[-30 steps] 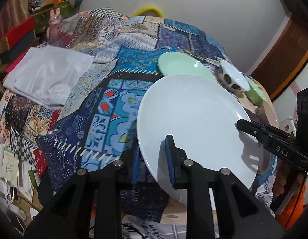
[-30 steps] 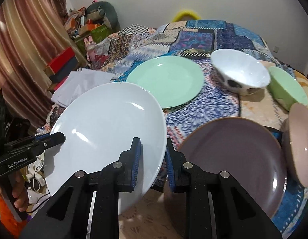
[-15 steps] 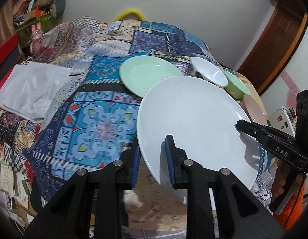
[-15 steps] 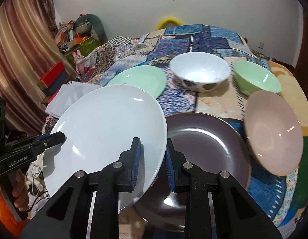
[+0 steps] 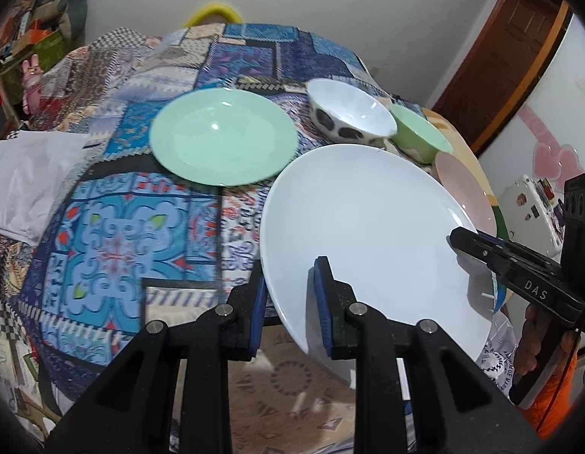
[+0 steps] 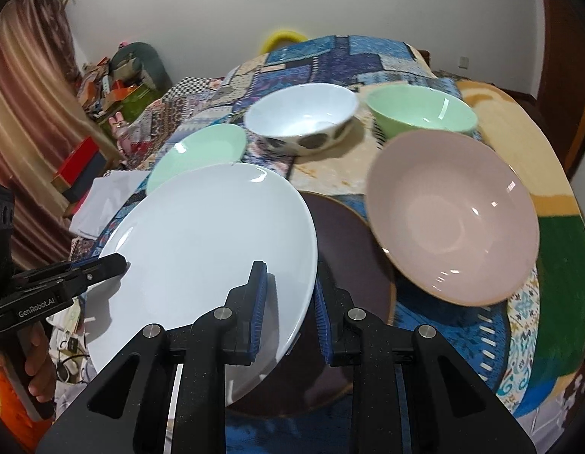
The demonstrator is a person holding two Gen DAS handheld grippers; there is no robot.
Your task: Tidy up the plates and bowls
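A large white plate (image 5: 368, 227) hangs in the air between both grippers. My left gripper (image 5: 292, 295) is shut on its left rim, and my right gripper (image 6: 288, 299) is shut on its right rim (image 6: 217, 242). Under the plate's right side lies a dark brown plate (image 6: 349, 257). A pink bowl (image 6: 455, 212) overlaps the brown plate's right edge. Behind stand a white spotted bowl (image 6: 304, 121), a green bowl (image 6: 421, 113) and a mint green plate (image 5: 222, 140).
The patchwork cloth (image 5: 114, 234) covers the bed-like surface. A folded white cloth (image 5: 24, 181) lies at its left edge. Clutter and boxes (image 6: 114, 83) stand by the curtain at the far left. A wooden door (image 5: 519, 56) is at the right.
Both grippers have carried the white plate to the right, over the dark brown plate. The pink and green bowls have come further into view.
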